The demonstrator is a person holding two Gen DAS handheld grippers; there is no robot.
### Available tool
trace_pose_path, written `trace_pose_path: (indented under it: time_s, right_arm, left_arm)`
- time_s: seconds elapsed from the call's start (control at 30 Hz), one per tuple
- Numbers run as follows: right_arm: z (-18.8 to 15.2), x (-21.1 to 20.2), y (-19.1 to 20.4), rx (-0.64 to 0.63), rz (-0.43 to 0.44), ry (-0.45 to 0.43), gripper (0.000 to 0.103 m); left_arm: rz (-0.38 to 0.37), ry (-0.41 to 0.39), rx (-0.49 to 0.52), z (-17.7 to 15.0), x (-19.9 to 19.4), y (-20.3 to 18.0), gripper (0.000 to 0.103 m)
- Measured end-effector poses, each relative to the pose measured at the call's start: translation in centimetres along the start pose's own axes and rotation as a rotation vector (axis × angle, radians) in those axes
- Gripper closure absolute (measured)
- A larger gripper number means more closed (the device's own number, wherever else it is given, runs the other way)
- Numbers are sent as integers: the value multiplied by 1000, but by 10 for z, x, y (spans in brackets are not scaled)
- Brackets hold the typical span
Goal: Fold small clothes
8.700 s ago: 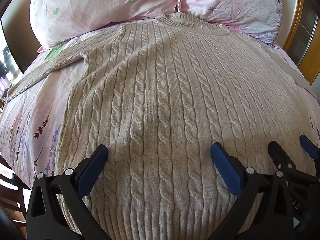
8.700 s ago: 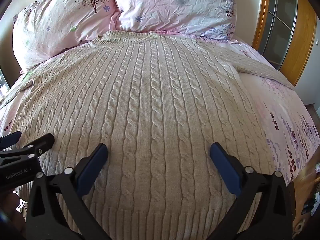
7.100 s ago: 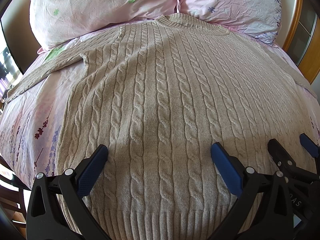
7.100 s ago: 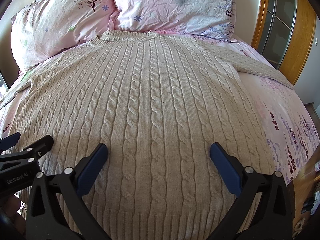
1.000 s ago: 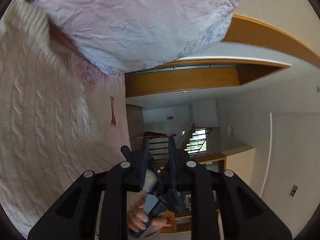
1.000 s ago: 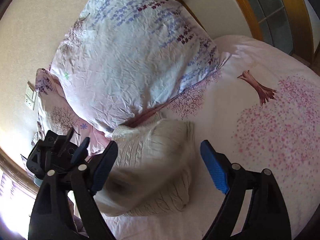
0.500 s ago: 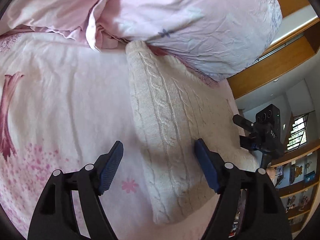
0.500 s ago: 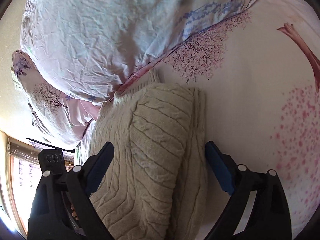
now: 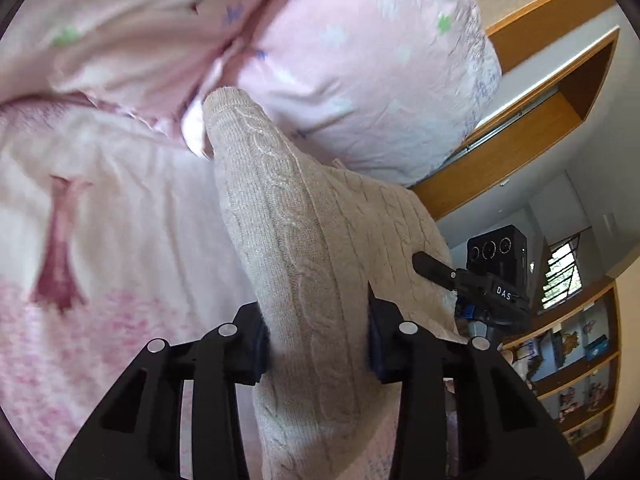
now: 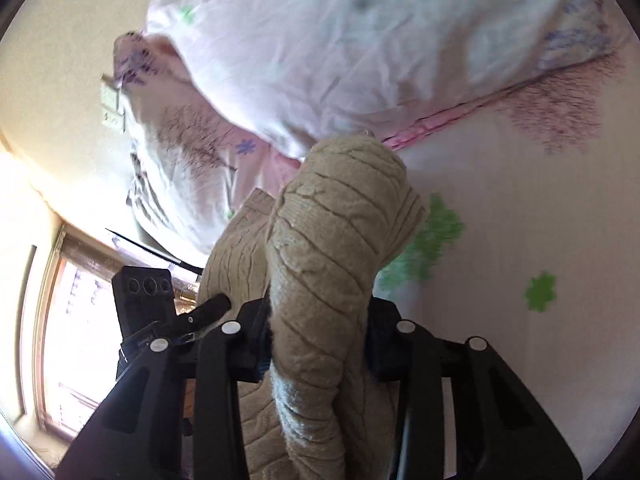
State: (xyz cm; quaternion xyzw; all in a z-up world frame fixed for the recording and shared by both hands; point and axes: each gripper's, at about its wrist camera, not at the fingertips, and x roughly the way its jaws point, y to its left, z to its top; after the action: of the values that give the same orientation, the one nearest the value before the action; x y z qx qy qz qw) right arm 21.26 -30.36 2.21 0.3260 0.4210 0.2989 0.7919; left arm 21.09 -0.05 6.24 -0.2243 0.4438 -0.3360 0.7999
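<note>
A beige cable-knit sweater (image 9: 304, 240) lies folded into a thick bundle on the pink bed, its far end against the pillows. My left gripper (image 9: 316, 344) is shut on one side of the bundle. My right gripper (image 10: 318, 342) is shut on the other side of the sweater (image 10: 332, 240), which bulges up between its jaws. The right gripper also shows at the right of the left wrist view (image 9: 472, 284), and the left gripper shows at the left of the right wrist view (image 10: 180, 320).
Pink floral pillows (image 9: 360, 52) lie just beyond the sweater. The pink patterned bedsheet (image 9: 100, 220) spreads to the left. A wooden bed frame (image 9: 520, 152) and shelves (image 9: 572, 384) stand to the right. A bright window (image 10: 68, 340) is at the left of the right wrist view.
Both grippers were open around the folded sweater half a second ago. Both have now closed on its sides, and the bundle bulges between the jaws.
</note>
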Motion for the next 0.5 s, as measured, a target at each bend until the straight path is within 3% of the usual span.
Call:
trace_pose_path:
  time_s: [0.07,0.13,0.17,0.23,0.3,0.4,0.43,0.47,0.5]
  right_arm:
    - [0,30,15,-59,-61,20,57]
    - [0,58,22,-132,-259,56,48]
    - [-1,60,21,-124,-310,44,47]
    - [0,39,17,-62,-250,-44,45]
    - [5,20,15,-34,-218,-100,43]
    - [14,27,12,0,-218,-42,43]
    - [15,38,11,11,-219,-20,46]
    - [18,50,12,11,-209,6,82]
    - [22,60,15,-12,-234,-2,90]
  left_arm:
    - [128,-38,13,3,-16,14,54]
    - [325,-62,25,1,-25,28,53]
    - [412,-73,21,-3,-34,35,53]
    - [449,-125,49,-15,-56,35,49]
    - [504,-173,91,-30,-76,30,36]
    - [514,-197,115,-49,-100,29,25]
    - [516,-198,114,-55,-99,26,17]
    - [516,-202,115,-63,-106,29,14]
    - [510,-205,117,-68,-100,24,13]
